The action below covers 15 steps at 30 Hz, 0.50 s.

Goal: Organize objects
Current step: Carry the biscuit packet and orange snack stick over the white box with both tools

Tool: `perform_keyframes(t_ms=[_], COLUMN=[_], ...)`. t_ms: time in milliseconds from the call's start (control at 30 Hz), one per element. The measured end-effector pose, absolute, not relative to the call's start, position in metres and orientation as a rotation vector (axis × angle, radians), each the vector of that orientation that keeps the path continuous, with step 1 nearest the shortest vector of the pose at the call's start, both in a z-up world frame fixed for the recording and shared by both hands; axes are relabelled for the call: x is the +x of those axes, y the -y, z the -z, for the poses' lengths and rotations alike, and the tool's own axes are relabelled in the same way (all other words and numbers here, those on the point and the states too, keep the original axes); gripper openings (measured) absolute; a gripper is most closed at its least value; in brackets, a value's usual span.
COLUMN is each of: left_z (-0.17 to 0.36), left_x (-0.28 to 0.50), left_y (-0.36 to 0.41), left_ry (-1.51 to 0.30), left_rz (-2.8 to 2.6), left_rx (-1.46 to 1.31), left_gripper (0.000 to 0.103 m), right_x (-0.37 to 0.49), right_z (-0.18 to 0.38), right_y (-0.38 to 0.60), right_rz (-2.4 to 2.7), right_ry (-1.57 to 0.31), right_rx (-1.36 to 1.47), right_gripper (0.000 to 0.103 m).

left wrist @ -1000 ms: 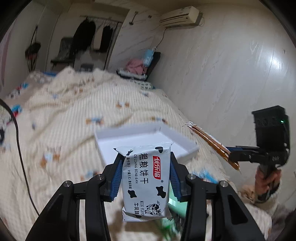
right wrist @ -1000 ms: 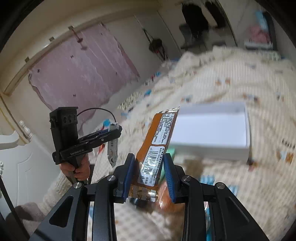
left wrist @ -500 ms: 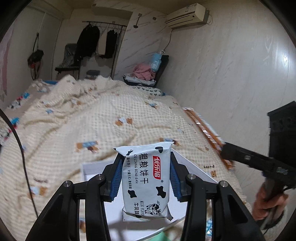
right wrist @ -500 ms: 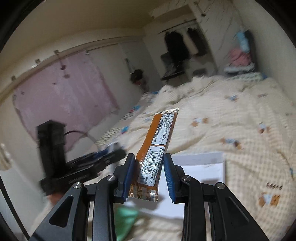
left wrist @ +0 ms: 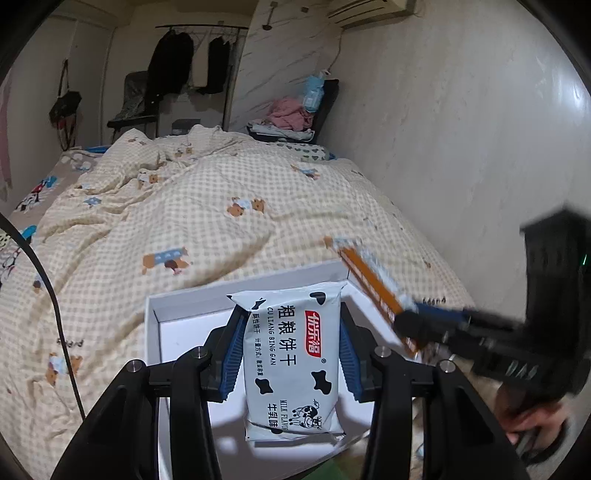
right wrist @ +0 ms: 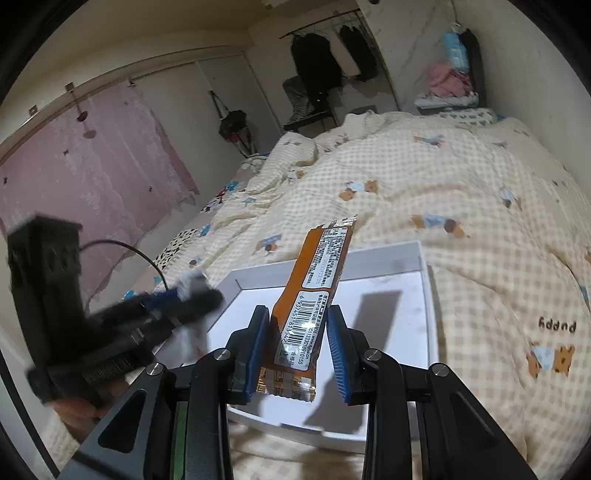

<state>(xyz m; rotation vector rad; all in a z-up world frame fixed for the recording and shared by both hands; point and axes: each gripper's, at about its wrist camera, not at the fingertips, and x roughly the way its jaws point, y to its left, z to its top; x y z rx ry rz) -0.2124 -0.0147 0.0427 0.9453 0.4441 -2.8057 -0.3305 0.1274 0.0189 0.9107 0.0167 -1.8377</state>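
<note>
Over the bed [left wrist: 207,229], a white box [left wrist: 153,325] lies open on the checked quilt with its rim up and nothing seen lying on its bare floor. Above it, the left gripper [left wrist: 291,354] has its blue pads pressed against both long sides of a white biscuit pack [left wrist: 291,350] printed with black cow patches and a red label; the pack stands upright between the fingers, its upper end over the box's far wall. From the right wrist view, the right gripper [right wrist: 297,347] is clamped narrowly on the lower part of an orange bar [right wrist: 314,295], which rises upright past the pads with its barcode side facing the camera, over the near half of the box [right wrist: 424,266]. Each gripper shows blurred in the other's view, held by a hand [left wrist: 532,424]. Clothes hang on a rail [left wrist: 199,26] at the far wall.
</note>
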Motion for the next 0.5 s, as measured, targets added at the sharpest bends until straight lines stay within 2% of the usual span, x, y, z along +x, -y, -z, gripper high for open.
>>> perform_keyframes(t_ms=[200,400,500], left_z=[-0.067,-0.035,-0.023], left_x=[-0.225,-0.233,-0.223], left_y=[0.012,0.010,0.006], left_ry=[-0.402,-0.410,-0.347], left_rz=[2.766,2.649,2.626], left_rx=[0.989,1.044,1.046], left_gripper=[0.050,0.050,0.050], right_x=[-0.328,-0.325,-0.328], right_z=[-0.017,-0.015,-0.012], right_y=[-0.124,-0.122,-0.123], right_rz=[1.827,1.829,1.830], right_ry=[-0.028,-0.048,-0.042], right_rx=[0.933,0.936,0.951], right_gripper=[0.034,0.034,0.034])
